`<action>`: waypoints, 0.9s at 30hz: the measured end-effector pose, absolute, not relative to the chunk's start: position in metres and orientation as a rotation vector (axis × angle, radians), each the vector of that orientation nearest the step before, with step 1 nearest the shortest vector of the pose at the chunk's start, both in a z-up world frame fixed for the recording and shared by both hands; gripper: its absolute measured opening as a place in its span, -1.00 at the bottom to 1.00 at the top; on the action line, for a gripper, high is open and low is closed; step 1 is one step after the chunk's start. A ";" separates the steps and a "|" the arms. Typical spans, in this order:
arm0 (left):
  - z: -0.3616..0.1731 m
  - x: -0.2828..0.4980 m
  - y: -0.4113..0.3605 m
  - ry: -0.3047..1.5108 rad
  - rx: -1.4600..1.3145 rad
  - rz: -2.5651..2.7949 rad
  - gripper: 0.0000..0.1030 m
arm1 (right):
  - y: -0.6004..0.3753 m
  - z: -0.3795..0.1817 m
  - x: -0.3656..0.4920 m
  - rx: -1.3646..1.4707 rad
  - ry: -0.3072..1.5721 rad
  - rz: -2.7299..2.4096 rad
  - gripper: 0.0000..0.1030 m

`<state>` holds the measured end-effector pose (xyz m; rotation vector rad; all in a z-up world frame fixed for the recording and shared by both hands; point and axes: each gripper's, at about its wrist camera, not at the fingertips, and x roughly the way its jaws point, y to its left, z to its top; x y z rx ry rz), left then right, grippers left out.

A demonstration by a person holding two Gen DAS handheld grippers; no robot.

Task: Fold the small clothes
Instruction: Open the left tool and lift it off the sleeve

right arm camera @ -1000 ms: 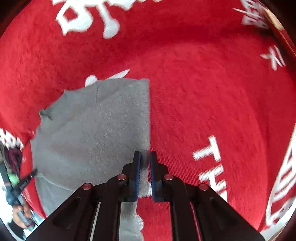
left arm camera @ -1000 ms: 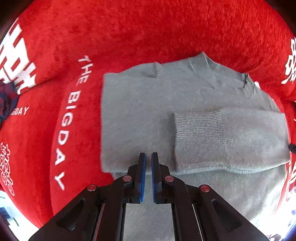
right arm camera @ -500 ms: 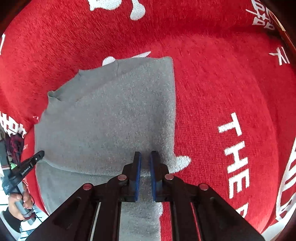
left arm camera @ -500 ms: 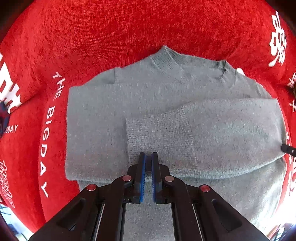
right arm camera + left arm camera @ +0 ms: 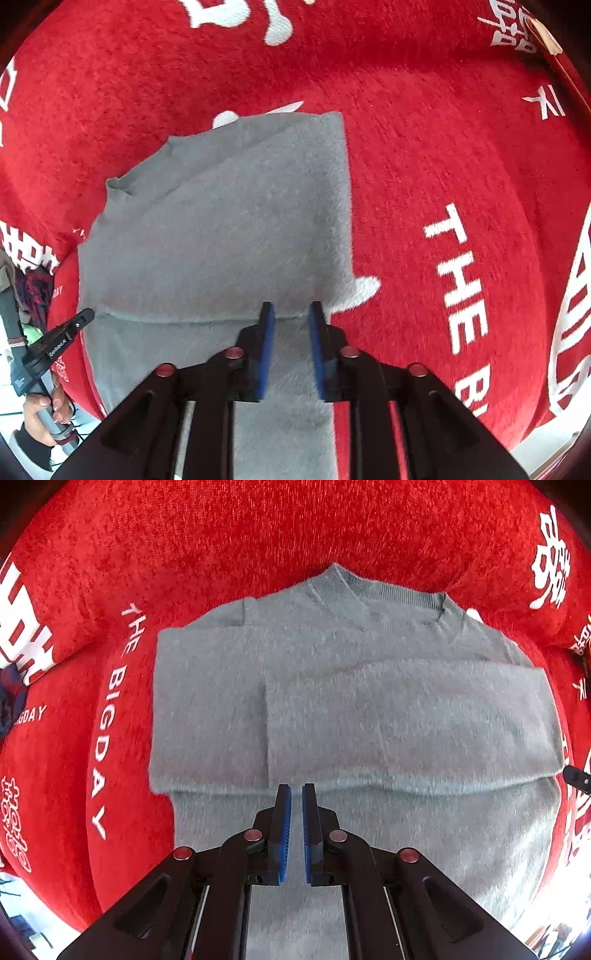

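On the red blanket (image 5: 258,554) with white lettering, the grey sweater (image 5: 332,709) lies flat, collar far from me, both sleeves folded across the chest. My left tongs (image 5: 296,797) are nearly closed, holding nothing, hovering over the sweater's lower body. My right tongs (image 5: 290,314) are part open, empty, above its hem edge. Fuzzy knit, I judge it soft, light, floppy; best pinched at the two hem corners to fold up. Hem itself is cut off behind the tongs; what's under the blanket I can't tell.
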<state>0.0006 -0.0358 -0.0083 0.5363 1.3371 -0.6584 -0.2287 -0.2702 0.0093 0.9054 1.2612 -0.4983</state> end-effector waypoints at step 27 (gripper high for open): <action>-0.009 -0.024 -0.014 1.371 0.557 -0.611 0.98 | -0.212 0.029 -0.239 0.977 1.249 -0.359 0.57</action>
